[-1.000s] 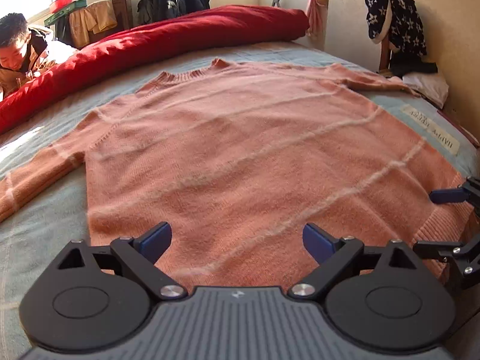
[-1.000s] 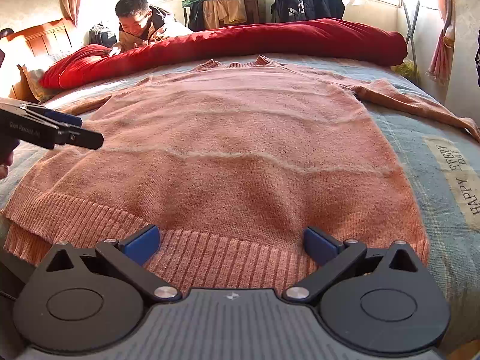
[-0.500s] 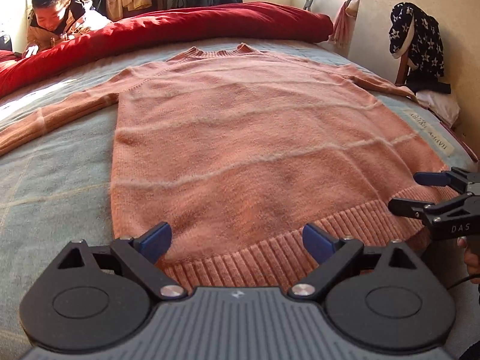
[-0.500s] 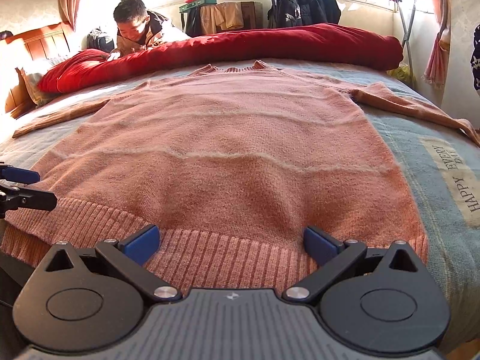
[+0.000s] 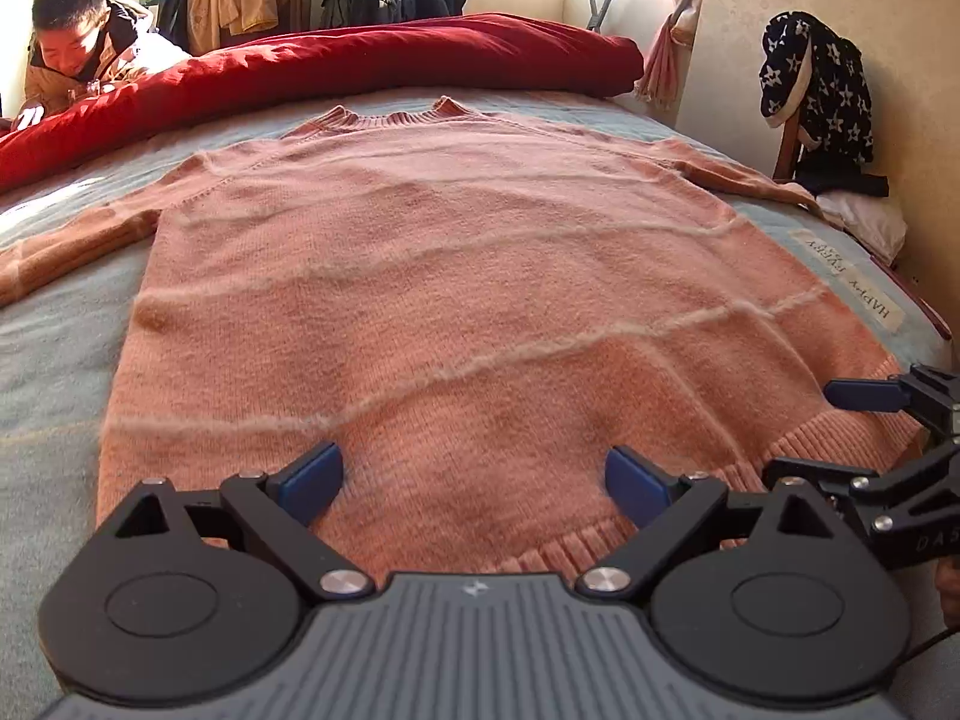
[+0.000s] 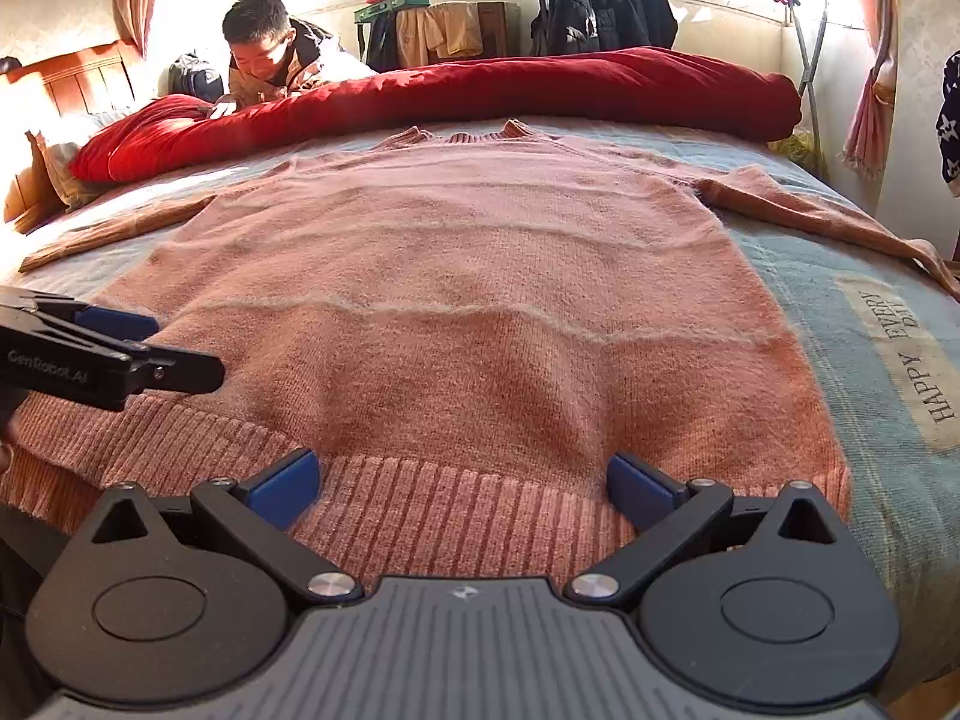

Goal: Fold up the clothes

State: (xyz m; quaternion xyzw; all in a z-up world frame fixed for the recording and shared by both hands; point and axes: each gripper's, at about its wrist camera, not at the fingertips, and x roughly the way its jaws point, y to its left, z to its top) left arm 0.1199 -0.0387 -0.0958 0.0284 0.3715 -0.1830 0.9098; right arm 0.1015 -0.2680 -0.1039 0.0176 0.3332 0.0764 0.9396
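Sunlit bedroom w/ a bed under a pale blue-grey cover (image 5: pixel 54 354): spread flat across it, front up, lies a salmon-pink knitted sweater w/ thin cream stripes (image 5: pixel 456 276), ribbed hem at the near edge, ribbed neckline at the far end, sleeves out to left & right. A rolled red duvet (image 5: pixel 384 66) runs along the far side of the bed, just beyond the neckline; a person in a tan jacket (image 6: pixel 282 60) leans over it at far left. Dark jackets (image 6: pixel 600 6) hang on a rack by the window. At right, a navy star-print garment (image 5: pixel 816 90) is draped over a chair beside the wall. A cream label reading "HAPPY EVERY DAY" (image 6: pixel 906 354) is sewn on the cover, right of the sweater.

Left claw (image 5: pixel 474 474) sits over the near hem, blue-padded fingers wide apart, nothing between them. Right claw (image 6: pixel 462 480) is likewise spread wide over the ribbed hem, nothing gripped. In the left wrist view the right claw shows at the sweater's near-right corner; in the right wrist view the left one shows at the near-left part of the hem.
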